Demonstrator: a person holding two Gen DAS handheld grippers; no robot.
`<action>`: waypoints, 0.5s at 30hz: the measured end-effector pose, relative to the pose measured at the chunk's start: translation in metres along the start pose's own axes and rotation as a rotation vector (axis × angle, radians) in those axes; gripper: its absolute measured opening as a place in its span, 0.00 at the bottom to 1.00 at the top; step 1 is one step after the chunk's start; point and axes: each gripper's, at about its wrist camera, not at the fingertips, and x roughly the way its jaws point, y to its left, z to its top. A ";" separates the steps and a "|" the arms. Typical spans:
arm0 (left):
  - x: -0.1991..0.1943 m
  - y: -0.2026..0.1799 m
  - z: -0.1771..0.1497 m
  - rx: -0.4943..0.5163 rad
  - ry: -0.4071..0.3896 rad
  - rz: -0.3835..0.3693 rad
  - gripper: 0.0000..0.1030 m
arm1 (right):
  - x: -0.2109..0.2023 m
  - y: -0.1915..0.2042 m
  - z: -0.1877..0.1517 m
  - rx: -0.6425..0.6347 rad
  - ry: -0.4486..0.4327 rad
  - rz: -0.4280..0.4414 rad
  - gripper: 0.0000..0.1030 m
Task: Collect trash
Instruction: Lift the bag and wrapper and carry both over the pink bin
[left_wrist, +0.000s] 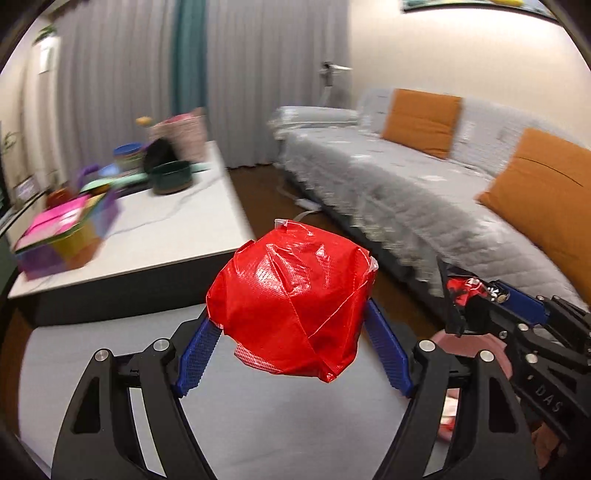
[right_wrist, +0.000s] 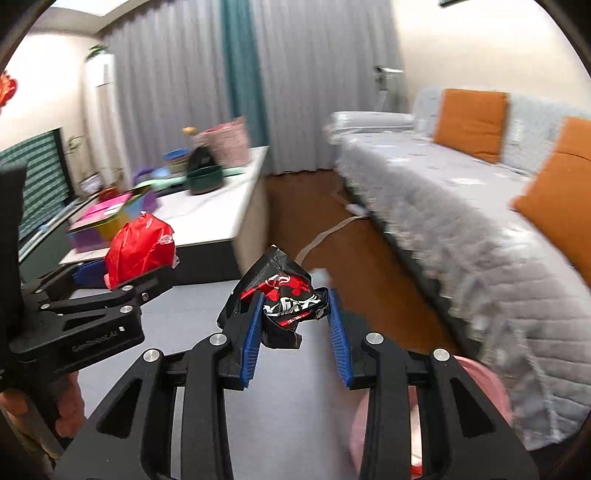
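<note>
Presently we count two pieces of trash, one per gripper. We count two orange cushions (left_wrist: 421, 120) on one grey quilted sofa (left_wrist: 406, 192), well beyond the jaws and off to their right, and one white-topped desk (left_wrist: 177, 236) beyond them to the left.

Left gripper (left_wrist: 295, 325): it points forward and somewhat downward over a pale grey floor mat (left_wrist: 122, 332). Its jaws stand wide, pinching a red plastic ball (left_wrist: 291, 306) between the two blue ribbed pads. We note a crinkled, glossy, roughly round wad with folded facets and a scrap of clear film at its top edge. In the right wrist view the same ball (right_wrist: 138, 249) sits to the left of the right jaws, about level with them.

Right gripper (right_wrist: 295, 325): similar pose, angled forward and down, held just beside the left one. Its jaws are partly closed, pinching a black crumpled wrapper (right_wrist: 284, 302) with red and white print. We note thin foil-like stuff, creased, with a pointed flap rising above the pads.

On the desk, far ahead of the jaws, we see one dark green pot (left_wrist: 171, 177), one pinkish woven basket (left_wrist: 183, 134) and one purple tray of coloured boxes (left_wrist: 70, 236); all blurred. Below the right jaws a pink rounded rim (right_wrist: 476, 376) shows, too cut off to identify.
</note>
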 end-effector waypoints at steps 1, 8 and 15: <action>0.001 -0.018 0.002 0.014 -0.001 -0.025 0.72 | -0.004 -0.013 -0.001 0.018 -0.001 -0.018 0.34; 0.011 -0.114 0.002 0.103 0.016 -0.142 0.72 | -0.030 -0.094 -0.016 0.152 -0.005 -0.135 0.34; 0.031 -0.158 -0.007 0.164 0.058 -0.169 0.73 | -0.033 -0.132 -0.034 0.205 0.015 -0.176 0.34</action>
